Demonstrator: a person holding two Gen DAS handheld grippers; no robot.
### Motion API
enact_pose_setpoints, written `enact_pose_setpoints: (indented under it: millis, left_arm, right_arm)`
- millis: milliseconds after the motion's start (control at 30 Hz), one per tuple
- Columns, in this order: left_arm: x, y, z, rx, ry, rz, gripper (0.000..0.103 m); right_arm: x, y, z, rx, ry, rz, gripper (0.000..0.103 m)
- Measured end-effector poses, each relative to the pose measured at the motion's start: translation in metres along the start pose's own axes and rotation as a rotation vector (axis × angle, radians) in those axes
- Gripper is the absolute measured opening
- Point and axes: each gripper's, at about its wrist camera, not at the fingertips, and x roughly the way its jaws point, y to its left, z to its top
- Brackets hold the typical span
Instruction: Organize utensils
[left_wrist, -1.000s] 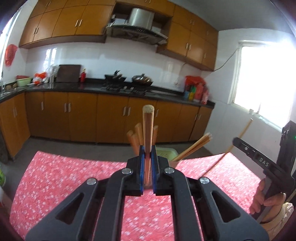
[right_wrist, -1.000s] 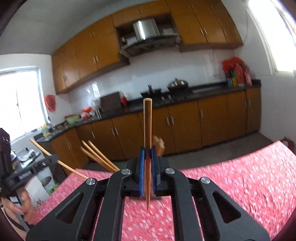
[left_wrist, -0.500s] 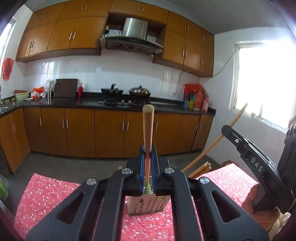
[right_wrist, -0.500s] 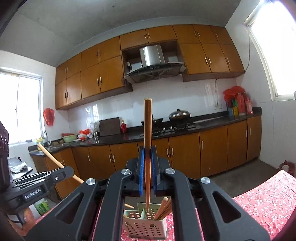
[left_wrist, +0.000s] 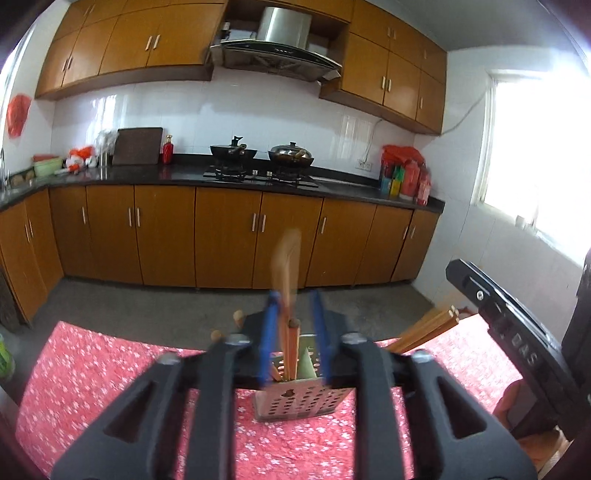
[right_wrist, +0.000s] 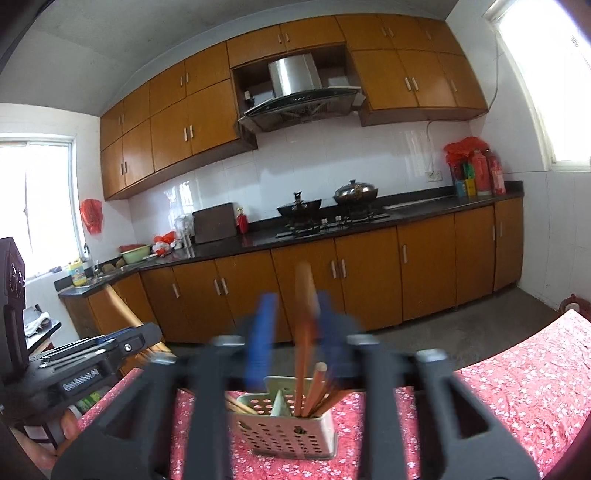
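The perforated utensil holder (right_wrist: 286, 424) stands upright on the red flowered cloth (right_wrist: 517, 376) of the counter, low in both wrist views, with several chopsticks already leaning in its compartments. In the right wrist view, a chopstick (right_wrist: 303, 332) blurs straight down at 12 o'clock above the holder, between the blue pads of the right gripper (right_wrist: 293, 339), whose jaws are opening and no longer press it. The left gripper (left_wrist: 293, 332) is opening too, and its chopstick (left_wrist: 286, 295) drops, smeared, toward the same holder.

Both sticks are falling free at once. One could glance off the rim or the central divider and bounce onto the cloth. The leaning bundle at 3 o'clock of the holder in the left view (left_wrist: 424, 328) might also deflect a stick. The holder looks light, so a knock might tip it.
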Motion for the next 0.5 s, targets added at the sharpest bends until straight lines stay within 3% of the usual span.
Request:
enact_pose_setpoints:
  millis: [33, 133, 300, 433, 467, 500]
  left_arm:
    - [-0.004, 0.002, 0.000, -0.006, -0.007, 0.004, 0.033]
    - [-0.021, 0.011, 0.002, -0.025, -0.037, 0.014, 0.039]
    - [-0.053, 0.023, -0.002, -0.033, -0.081, 0.041, 0.058]
    - [-0.086, 0.030, -0.019, -0.005, -0.122, 0.089, 0.091]
    - [-0.092, 0.031, -0.024, 0.002, -0.130, 0.098, 0.099]
    - [-0.100, 0.031, -0.031, 0.011, -0.140, 0.109, 0.099]
  right_arm:
    - [-0.002, -0.002, 0.002, 0.001, -0.012, -0.004, 0.057]
    - [-0.013, -0.006, 0.007, 0.004, -0.025, -0.010, 0.058]
    - [-0.036, -0.010, 0.011, -0.006, -0.043, -0.034, 0.075]
    - [-0.057, -0.008, 0.004, -0.029, -0.055, -0.059, 0.099]
    - [-0.063, -0.007, 0.001, -0.037, -0.060, -0.066, 0.101]
    - [-0.067, -0.006, -0.002, -0.046, -0.060, -0.071, 0.101]
